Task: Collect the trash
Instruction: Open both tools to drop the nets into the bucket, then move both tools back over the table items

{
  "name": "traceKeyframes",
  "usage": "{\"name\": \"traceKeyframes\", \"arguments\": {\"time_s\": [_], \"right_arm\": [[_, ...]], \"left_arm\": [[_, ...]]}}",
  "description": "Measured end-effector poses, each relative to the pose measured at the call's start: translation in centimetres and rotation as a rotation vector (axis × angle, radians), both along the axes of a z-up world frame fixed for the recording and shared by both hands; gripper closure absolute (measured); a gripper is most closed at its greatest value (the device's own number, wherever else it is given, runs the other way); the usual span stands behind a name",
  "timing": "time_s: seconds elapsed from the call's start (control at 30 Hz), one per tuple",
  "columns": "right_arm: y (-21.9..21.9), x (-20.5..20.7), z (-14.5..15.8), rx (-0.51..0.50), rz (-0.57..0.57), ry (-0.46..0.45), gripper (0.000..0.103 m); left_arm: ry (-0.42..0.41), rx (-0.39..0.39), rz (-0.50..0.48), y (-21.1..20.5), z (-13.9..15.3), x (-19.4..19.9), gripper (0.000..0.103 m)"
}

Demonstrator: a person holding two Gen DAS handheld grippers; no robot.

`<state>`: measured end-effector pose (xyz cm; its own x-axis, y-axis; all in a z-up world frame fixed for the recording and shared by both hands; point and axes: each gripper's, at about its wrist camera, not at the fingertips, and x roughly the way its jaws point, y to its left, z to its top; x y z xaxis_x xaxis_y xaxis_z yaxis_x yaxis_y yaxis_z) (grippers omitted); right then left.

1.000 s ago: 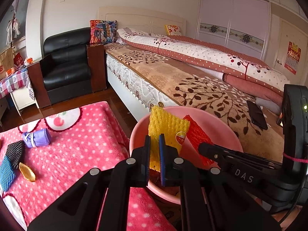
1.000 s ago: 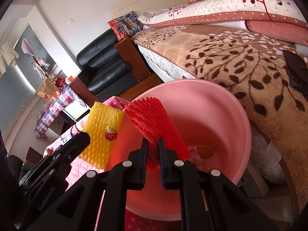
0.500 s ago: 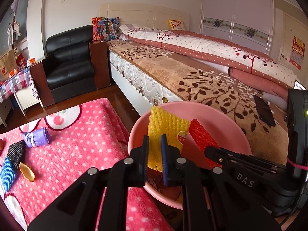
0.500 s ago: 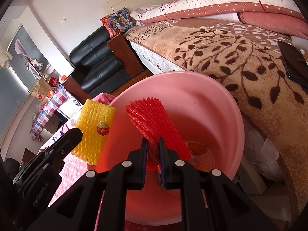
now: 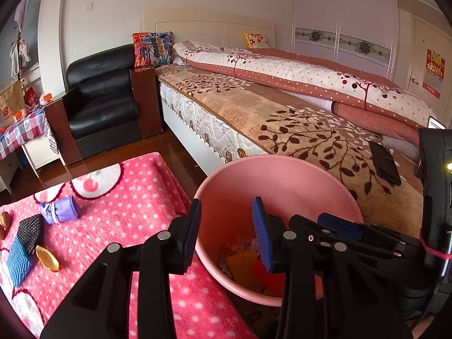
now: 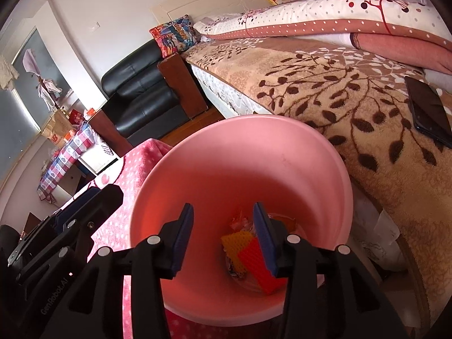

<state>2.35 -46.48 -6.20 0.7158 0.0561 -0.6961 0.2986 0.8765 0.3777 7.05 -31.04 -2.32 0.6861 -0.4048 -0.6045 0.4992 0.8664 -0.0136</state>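
Note:
A pink bin [image 5: 282, 175] [image 6: 243, 152] stands between the pink dotted table and the bed. A yellow foam net [image 6: 236, 244] [image 5: 240, 262] and a red foam net [image 6: 258, 265] [image 5: 264, 275] lie at its bottom with other scraps. My left gripper [image 5: 226, 231] is open and empty over the bin's left rim. My right gripper [image 6: 223, 238] is open and empty above the bin's mouth. On the table lie a purple roll [image 5: 60, 210], a black net [image 5: 29, 230], a blue net [image 5: 18, 257], a peel [image 5: 47, 258] and nuts [image 5: 5, 218].
The pink dotted cloth [image 5: 113, 226] covers the table at the left. The bed [image 5: 282, 118] runs behind the bin, with a black phone [image 5: 384, 166] [image 6: 429, 110] on it. A black armchair [image 5: 101, 104] stands at the back.
Both grippers have opened. The yellow net and the red net have dropped from the jaws to the bottom of the bin.

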Motion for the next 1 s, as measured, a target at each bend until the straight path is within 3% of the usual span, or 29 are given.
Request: {"name": "traceKeyframes", "arguments": {"time_s": [0.43, 0.87, 1.0], "right_arm": [[1.9, -0.8, 3.0, -0.072, 0.025, -0.055, 0.054], [8.6, -0.7, 5.5, -0.06, 0.179, -0.19, 0.054], [11.4, -0.5, 5.5, -0.056, 0.24, -0.192, 0.054]], "left_arm": [[-0.017, -0.093, -0.055, 3.2, 2.8, -1.3, 0.065], [-0.095, -0.044, 0.075, 10.4, 4.2, -2.9, 0.065], [-0.093, -0.035, 0.116, 12.9, 3.9, -3.4, 0.065]]}}
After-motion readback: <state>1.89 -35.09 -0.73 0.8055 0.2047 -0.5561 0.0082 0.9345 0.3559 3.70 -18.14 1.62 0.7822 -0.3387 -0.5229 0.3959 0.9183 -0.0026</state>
